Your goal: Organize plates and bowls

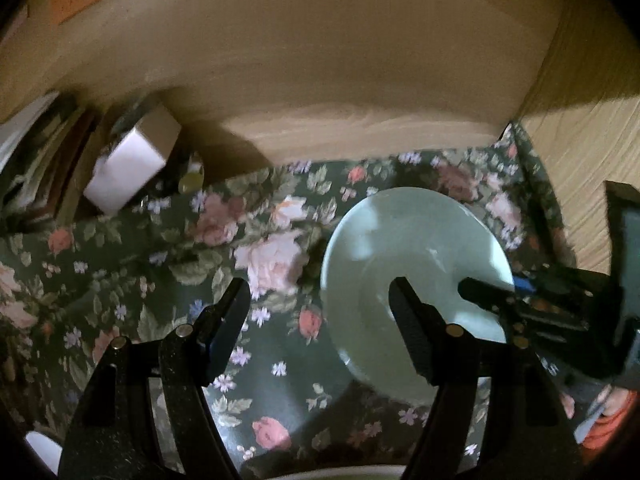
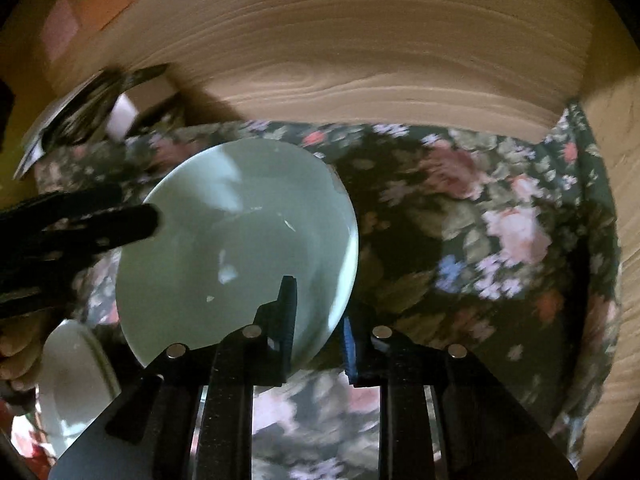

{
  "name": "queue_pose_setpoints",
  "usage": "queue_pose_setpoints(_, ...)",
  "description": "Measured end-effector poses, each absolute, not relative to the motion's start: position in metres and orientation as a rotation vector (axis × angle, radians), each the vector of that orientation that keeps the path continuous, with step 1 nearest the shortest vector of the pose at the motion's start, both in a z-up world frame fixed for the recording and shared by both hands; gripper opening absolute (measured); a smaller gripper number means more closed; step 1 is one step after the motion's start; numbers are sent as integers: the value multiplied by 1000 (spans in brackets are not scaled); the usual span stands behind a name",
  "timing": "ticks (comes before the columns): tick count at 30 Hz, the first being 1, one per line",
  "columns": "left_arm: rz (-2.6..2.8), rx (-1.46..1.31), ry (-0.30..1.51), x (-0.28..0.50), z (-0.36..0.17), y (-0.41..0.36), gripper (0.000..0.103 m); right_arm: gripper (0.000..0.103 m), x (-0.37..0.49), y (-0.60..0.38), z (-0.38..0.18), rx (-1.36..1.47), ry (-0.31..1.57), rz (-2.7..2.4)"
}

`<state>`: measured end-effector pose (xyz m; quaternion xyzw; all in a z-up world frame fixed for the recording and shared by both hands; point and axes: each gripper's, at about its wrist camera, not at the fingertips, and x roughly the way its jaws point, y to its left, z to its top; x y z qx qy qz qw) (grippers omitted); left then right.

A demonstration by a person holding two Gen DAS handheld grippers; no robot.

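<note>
A pale green plate point(image 2: 240, 232) is tilted above the floral cloth point(image 2: 460, 220). My right gripper point(image 2: 316, 312) is shut on its near rim, one finger over the face and one behind the edge. The same plate point(image 1: 408, 248) shows in the left wrist view, with the right gripper point(image 1: 500, 296) coming in from the right. My left gripper point(image 1: 320, 300) is open and holds nothing; its right finger point(image 1: 412, 320) is in front of the plate. The left gripper also shows at the plate's left point(image 2: 120, 220). A white dish point(image 2: 76, 372) sits low at the left.
A wooden back wall point(image 1: 320, 92) and a wooden side wall point(image 1: 580, 160) enclose the cloth-covered surface. A white box point(image 1: 128, 168) and stacked books or papers point(image 1: 48, 160) stand at the far left. A white rim point(image 1: 40, 448) shows at the bottom left.
</note>
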<state>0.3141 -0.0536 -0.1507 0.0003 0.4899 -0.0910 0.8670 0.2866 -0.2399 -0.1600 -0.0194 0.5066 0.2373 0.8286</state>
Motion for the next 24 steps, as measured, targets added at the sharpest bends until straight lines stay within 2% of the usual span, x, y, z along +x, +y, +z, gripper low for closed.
queue_pose_setpoints(12,-194,39,1119,303,-174,-58,66,23,284,-241,-152,-10,1059,466)
queue_pose_setpoints(17,-211,46,1156,304,-181,-63,50,23,285,-234,-159,-6,1075,473)
queue_pose_setpoints(21,-218,56,1169,304,-185,-67,43,23,287,-235,-161,24,1072,473)
queue_pose_setpoints(23,-226,65,1181,304,-188,-70,31,23,288,-235,-163,42,1082,480)
queue_pose_setpoints(24,-229,67,1187,305,-189,-71,29,23,288,-235,-164,51,1084,484)
